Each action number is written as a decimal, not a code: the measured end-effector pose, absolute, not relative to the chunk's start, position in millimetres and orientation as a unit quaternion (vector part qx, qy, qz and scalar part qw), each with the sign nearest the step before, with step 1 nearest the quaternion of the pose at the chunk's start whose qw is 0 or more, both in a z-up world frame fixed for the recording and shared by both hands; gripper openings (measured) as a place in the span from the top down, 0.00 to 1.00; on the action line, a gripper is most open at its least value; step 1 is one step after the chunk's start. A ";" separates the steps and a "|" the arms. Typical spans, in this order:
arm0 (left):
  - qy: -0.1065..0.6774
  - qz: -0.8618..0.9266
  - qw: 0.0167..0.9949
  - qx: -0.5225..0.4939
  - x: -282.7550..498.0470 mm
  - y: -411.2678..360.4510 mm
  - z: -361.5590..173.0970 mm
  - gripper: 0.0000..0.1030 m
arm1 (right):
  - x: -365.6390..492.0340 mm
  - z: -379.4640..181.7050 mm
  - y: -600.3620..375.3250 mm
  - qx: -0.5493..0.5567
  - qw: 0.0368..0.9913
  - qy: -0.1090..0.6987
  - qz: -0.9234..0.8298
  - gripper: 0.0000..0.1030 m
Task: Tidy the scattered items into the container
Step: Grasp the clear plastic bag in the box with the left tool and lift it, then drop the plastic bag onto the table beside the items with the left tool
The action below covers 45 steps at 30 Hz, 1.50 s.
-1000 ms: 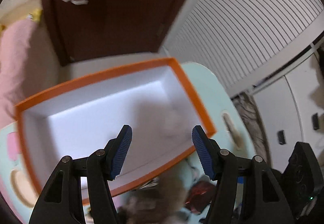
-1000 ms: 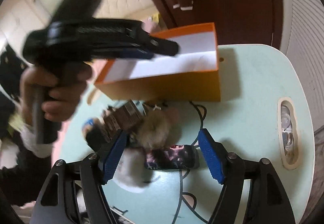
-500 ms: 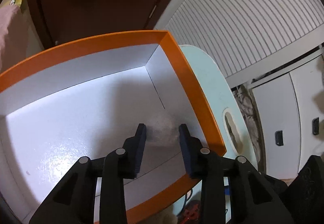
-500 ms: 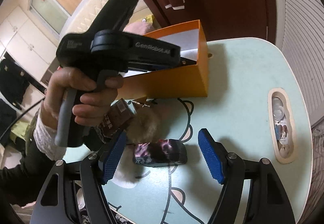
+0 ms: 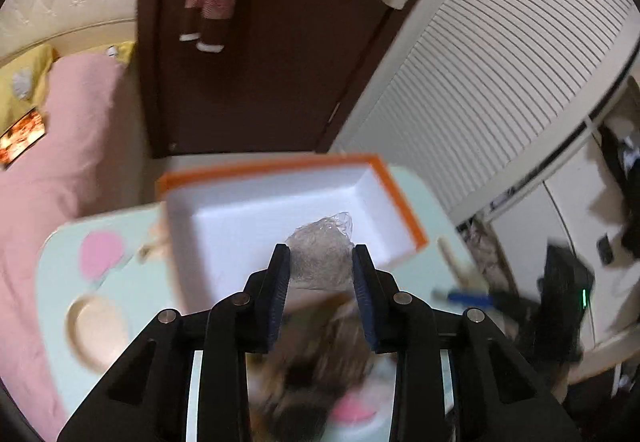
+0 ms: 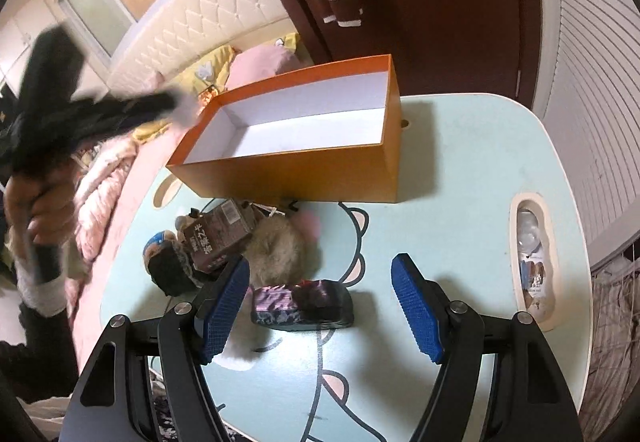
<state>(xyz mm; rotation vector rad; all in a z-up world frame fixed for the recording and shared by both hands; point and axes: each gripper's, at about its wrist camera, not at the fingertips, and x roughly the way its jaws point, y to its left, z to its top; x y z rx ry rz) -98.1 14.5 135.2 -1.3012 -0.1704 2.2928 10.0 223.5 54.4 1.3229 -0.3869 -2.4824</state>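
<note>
An orange box with a white inside (image 5: pixel 384 178) (image 6: pixel 304 178) stands on the pale green table. My left gripper (image 5: pixel 320 274) is shut on a crumpled clear plastic wrapper (image 5: pixel 322 246) and holds it above the box's near edge. In the right wrist view the left gripper (image 6: pixel 100 114) is blurred, up at the left of the box. My right gripper (image 6: pixel 320 306) is open and empty above a dark patterned pouch (image 6: pixel 304 304). Beside it lie a fluffy beige toy (image 6: pixel 280 250), a brown drink carton (image 6: pixel 220 238) and a dark knitted item (image 6: pixel 168 266).
The table (image 6: pixel 460 202) has a cartoon print and an oval slot (image 6: pixel 532 262) with small things in it at the right. A pink bed (image 5: pixel 48 162) lies left of the table. A dark door and white slatted wall stand behind.
My left gripper closed on the wrapper inside the box, then lifted and pulled back towards me with it. The right gripper stayed open over the pouch.
</note>
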 end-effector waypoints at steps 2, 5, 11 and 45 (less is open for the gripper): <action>-0.047 0.847 0.215 -0.484 -75.7 -4.3 126.3 0.68 | 9.6 54.4 220.9 0.462 0.152 -0.137 -0.863 0.29; -0.041 0.850 0.174 -0.495 -56.0 -24.7 106.9 0.68 | 10.9 55.3 213.4 0.469 0.157 -0.130 -0.860 0.29; -0.064 0.861 0.119 -0.491 -47.5 -37.4 73.7 0.68 | 18.6 52.7 198.1 0.480 0.154 -0.083 -0.860 0.30; 0.024 0.856 0.112 -0.504 -87.2 34.7 106.5 0.46 | -77.7 91.5 165.9 0.525 0.088 -0.046 -0.845 0.47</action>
